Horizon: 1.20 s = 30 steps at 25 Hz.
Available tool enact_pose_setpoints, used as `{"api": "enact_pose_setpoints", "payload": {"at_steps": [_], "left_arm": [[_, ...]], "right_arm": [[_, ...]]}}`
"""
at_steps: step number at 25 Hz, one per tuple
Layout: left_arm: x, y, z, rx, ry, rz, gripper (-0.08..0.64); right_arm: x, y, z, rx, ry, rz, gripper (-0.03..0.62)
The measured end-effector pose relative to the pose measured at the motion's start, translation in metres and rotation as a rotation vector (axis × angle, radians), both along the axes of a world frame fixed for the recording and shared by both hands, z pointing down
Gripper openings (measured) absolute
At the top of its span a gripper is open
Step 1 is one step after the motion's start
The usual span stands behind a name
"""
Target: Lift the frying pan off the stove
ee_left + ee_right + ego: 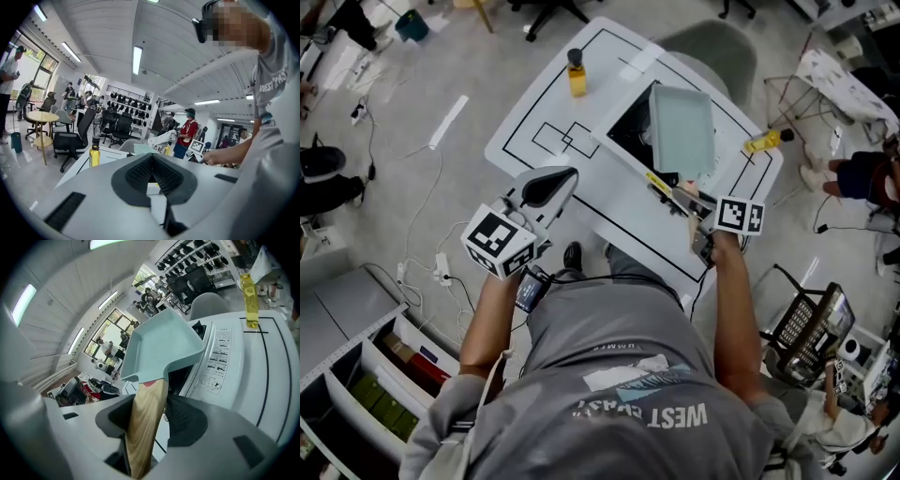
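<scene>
A white desk (623, 202) marked with black lines carries everything. Toward its right side sits the black stove (630, 131), and over it is the pale green, square frying pan (682, 129), its wooden handle (145, 427) reaching back toward the person. Whether the pan's base touches the stove cannot be told. The right gripper (157, 411) has its jaws clamped on that handle, which fills the gap between the ribbed pads. The left gripper (562, 178) hangs over the desk's near left edge, well apart from the pan, its jaws together with nothing between them. One yellow bottle (577, 73) stands at the far side of the desk and a second bottle (766, 141) near the right edge
</scene>
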<state>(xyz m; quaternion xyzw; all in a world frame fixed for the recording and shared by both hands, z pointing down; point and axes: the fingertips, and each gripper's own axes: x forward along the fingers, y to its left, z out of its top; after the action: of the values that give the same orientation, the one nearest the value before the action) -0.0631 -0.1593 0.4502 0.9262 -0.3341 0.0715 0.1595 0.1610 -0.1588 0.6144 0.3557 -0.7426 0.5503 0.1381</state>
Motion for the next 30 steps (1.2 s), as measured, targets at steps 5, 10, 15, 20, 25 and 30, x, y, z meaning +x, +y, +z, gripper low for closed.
{"api": "enact_pose_setpoints", "payload": {"at_steps": [5, 10, 15, 20, 25, 30], "left_arm": [[-0.01, -0.001, -0.007, 0.017, -0.004, -0.016, -0.003], [-0.024, -0.003, -0.013, 0.044, -0.012, -0.029, -0.003], [-0.032, 0.003, -0.024, 0.063, -0.015, -0.036, -0.003], [-0.04, 0.009, -0.027, 0.072, -0.017, -0.038, -0.003], [-0.047, 0.015, -0.029, 0.078, -0.018, -0.036, -0.003], [-0.051, 0.02, -0.032, 0.084, -0.015, -0.026, -0.003]], "right_arm": [[0.006, 0.001, -0.025, 0.045, -0.032, 0.03, 0.198], [0.003, 0.001, -0.048, 0.064, -0.096, 0.077, 0.199], [0.01, 0.009, -0.072, 0.115, -0.059, 0.061, 0.199], [-0.007, 0.012, -0.107, 0.188, -0.178, 0.039, 0.199], [-0.008, 0.013, -0.13, 0.234, -0.181, 0.036, 0.199], [-0.013, 0.018, -0.147, 0.265, -0.208, 0.031, 0.198]]}}
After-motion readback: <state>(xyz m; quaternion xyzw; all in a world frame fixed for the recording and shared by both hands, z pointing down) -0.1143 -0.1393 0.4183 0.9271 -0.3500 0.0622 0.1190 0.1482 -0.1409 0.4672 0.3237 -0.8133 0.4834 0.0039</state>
